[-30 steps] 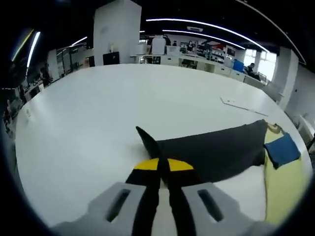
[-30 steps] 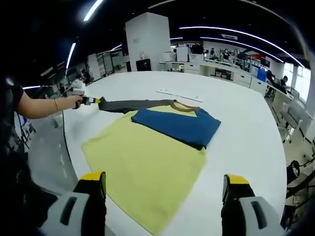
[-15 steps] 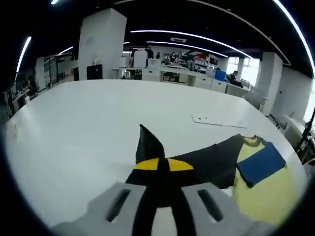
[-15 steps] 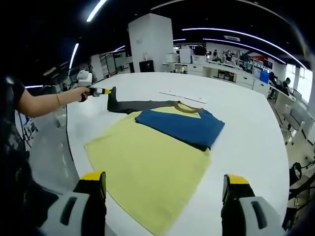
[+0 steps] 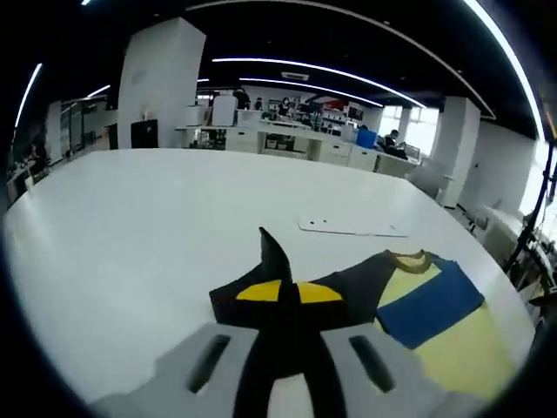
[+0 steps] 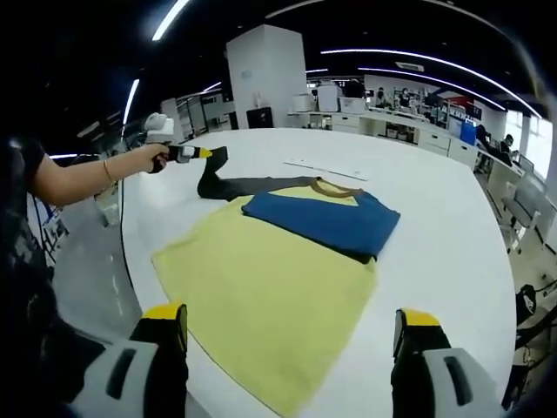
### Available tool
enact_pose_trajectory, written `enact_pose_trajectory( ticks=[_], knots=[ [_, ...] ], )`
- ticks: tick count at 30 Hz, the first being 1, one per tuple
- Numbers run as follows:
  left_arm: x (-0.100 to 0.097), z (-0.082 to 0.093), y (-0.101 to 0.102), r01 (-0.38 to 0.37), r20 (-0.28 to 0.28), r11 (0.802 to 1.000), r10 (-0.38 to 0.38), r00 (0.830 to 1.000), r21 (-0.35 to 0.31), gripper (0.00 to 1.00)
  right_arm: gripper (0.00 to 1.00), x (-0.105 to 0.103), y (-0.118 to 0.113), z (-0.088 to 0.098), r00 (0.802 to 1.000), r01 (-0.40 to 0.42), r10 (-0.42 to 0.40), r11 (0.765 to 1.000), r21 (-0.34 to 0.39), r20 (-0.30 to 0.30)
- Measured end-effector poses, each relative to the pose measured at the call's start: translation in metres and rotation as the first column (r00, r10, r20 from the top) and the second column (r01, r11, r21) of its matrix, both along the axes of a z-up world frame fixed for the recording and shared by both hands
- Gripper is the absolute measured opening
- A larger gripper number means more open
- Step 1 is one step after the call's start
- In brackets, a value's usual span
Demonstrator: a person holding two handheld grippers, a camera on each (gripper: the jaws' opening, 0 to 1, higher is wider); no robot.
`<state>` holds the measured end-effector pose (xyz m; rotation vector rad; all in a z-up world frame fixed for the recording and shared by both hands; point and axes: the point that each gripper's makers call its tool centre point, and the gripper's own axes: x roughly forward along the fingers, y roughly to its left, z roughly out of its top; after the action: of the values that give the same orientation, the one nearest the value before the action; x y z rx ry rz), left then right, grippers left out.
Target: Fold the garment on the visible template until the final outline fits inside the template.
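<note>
Dark sleeve being lifted for the fold inward.

The yellow, blue and charcoal long-sleeved cloth garment (image 6: 287, 252) is lying flat on the round white table (image 6: 435, 209), its charcoal sleeve (image 6: 235, 185) being held raised by the left gripper (image 6: 187, 153), fingers (image 5: 280, 296) clenched on it, likely for folding across the body. The right gripper (image 6: 287, 348) is being held above the table's near edge, fingers (image 6: 165, 326) released, an open-plan workshop behind.

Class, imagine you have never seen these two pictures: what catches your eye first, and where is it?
The yellow garment spread on the white table, with its blue part folded across the top. Beyond it, the left gripper lifts the dark sleeve above the table; the right gripper hangs open, holding nothing.
</note>
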<state>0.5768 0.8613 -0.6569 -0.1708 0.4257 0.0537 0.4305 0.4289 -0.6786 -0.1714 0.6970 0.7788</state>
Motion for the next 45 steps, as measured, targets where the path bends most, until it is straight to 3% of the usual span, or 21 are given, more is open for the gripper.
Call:
enact_pose_trajectory(
  ticks=[18,29,45],
  knots=[
    [0.022,0.017,-0.059,0.066,0.04,0.996,-0.063,0.997,-0.067,0.01,1.0,-0.005,0.008,-0.004,1.0,-0.028,0.028,1.0,0.0,-0.003],
    [0.037,0.026,-0.108,0.134,0.069,0.985,-0.127,0.989,-0.111,0.01,1.0,-0.01,0.011,-0.01,0.998,-0.055,0.055,0.998,-0.013,-0.017],
    [0.053,0.029,-0.166,0.249,0.082,0.963,-0.242,0.967,-0.101,0.01,1.0,-0.007,0.009,-0.008,1.0,-0.027,0.027,1.0,0.005,-0.012]
  ],
)
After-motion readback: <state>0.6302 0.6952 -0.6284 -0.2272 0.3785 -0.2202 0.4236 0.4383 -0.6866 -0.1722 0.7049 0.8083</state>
